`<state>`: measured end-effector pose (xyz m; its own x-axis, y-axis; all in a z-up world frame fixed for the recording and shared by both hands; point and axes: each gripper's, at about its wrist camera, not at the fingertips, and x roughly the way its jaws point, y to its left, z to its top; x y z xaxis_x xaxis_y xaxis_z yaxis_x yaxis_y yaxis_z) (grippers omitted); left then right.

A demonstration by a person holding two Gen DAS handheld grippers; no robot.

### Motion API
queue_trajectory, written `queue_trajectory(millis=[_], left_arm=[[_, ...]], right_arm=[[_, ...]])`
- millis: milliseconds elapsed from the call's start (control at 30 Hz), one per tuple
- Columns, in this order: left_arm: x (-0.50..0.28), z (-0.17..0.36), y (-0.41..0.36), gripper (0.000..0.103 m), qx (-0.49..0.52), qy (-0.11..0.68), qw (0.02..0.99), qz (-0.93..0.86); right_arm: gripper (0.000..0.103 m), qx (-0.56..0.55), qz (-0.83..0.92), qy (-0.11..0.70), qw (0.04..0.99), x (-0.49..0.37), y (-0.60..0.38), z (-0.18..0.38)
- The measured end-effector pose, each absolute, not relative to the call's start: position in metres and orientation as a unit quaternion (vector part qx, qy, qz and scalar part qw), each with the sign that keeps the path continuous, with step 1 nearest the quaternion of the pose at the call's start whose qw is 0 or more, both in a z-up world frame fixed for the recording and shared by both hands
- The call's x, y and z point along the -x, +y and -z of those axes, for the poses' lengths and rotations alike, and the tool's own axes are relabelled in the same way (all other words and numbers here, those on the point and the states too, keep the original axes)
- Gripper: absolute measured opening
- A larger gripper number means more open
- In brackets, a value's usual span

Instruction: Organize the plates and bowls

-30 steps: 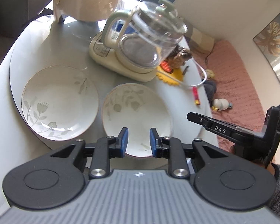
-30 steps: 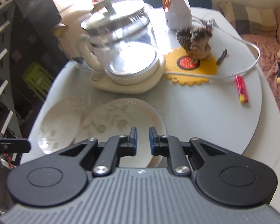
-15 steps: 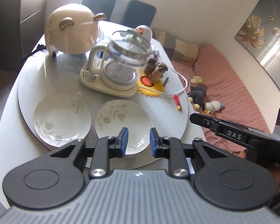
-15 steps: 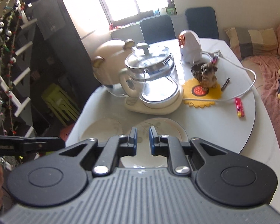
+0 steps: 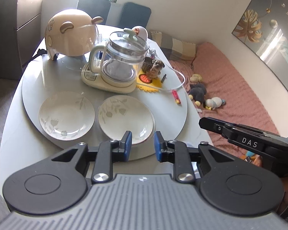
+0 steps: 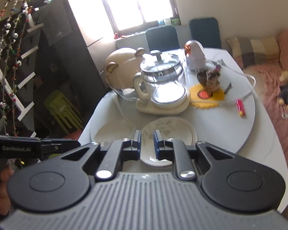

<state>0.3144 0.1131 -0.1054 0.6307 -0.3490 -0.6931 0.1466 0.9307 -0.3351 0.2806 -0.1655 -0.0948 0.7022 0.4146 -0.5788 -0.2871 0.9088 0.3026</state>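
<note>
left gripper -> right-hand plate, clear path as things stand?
Probably yes. The left gripper is open, holds nothing and points at the near rim of the right-hand plate. Nothing lies between them; the kettle stands behind the plate, and the other plate lies apart, beside it.

At the centre of the left wrist view a glass kettle [image 5: 122,57] stands on its cream base [image 5: 107,80], with a cream bear-eared helmet [image 5: 71,36] behind it toward the upper left. Just right of the kettle, a dog figurine [image 5: 155,68] sits on a yellow flower-shaped mat [image 5: 149,85], and a red lighter [image 5: 176,96] lies near a white cable [image 5: 179,74]. At the right of the frame, stuffed toys [image 5: 199,94] lie on a pink blanket [image 5: 236,88], and a leaf painting [image 5: 268,25] hangs in the upper right.
</note>
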Motion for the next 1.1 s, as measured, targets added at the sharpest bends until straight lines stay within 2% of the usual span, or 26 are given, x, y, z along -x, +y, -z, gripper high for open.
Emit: queue_trajectory(millis=[333, 700, 1100], left_arm=[[-0.29, 0.12, 0.111, 0.029, 0.123, 0.421, 0.889, 0.134], [-0.278, 0.114, 0.096, 0.03, 0.111, 0.414, 0.898, 0.093], [-0.238, 0.113, 0.088, 0.032, 0.157, 0.415, 0.896, 0.0]], right_arm=[[0.017, -0.106, -0.184, 0.349, 0.913, -0.252, -0.17, 0.104], [0.017, -0.091, -0.212, 0.348, 0.909, -0.241, -0.176, 0.104], [0.017, -0.067, -0.275, 0.365, 0.887, -0.231, -0.193, 0.124]])
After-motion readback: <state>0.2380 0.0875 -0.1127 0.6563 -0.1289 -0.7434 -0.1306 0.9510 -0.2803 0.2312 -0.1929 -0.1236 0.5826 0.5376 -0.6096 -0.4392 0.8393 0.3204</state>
